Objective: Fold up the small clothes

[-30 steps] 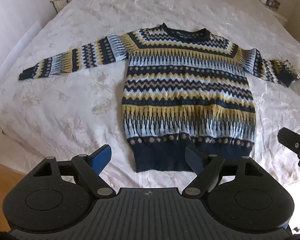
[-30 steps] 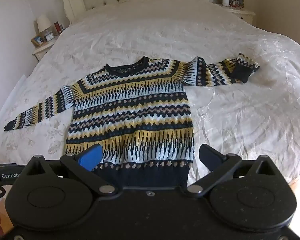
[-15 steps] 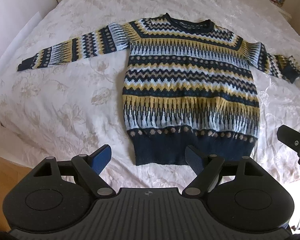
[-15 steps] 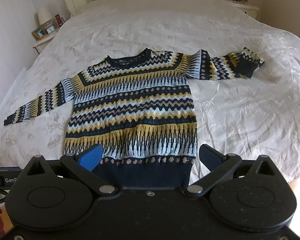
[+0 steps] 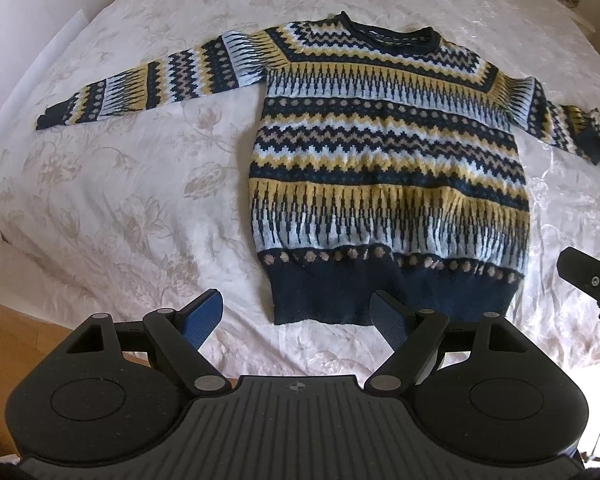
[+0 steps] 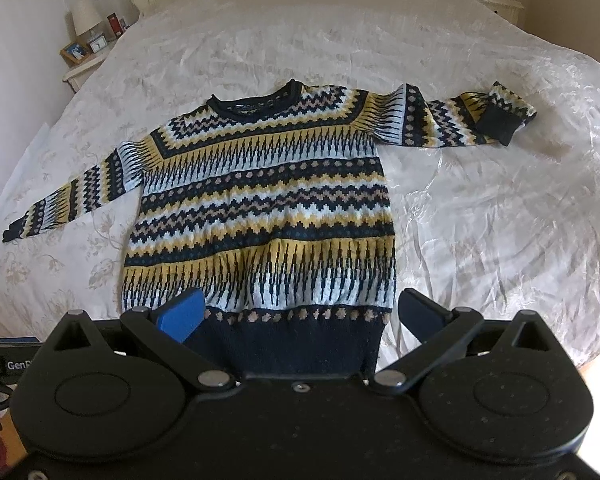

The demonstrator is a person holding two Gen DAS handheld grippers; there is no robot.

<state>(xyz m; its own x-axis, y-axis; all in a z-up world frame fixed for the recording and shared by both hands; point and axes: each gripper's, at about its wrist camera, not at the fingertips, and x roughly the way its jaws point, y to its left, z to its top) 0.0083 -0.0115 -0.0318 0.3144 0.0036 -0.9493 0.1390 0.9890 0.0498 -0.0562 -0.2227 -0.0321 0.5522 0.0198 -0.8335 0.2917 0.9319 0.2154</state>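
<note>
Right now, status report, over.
Left tool and right tool open, empty. Navy-yellow patterned knit sweater flat on white bedspread, unfolded. Nothing in the way.

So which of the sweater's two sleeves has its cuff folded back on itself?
The sleeve at picture right in both views: its navy cuff is doubled back over the pattern. The other sleeve lies straight, fully stretched out on the bed.

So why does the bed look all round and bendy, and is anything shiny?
Left wrist view: the fisheye lens curves the bed edges; the cover glares white right of the sweater. Right wrist view: same bending, with bright sheen on the cover's right side and a washed-out lower right corner.
</note>
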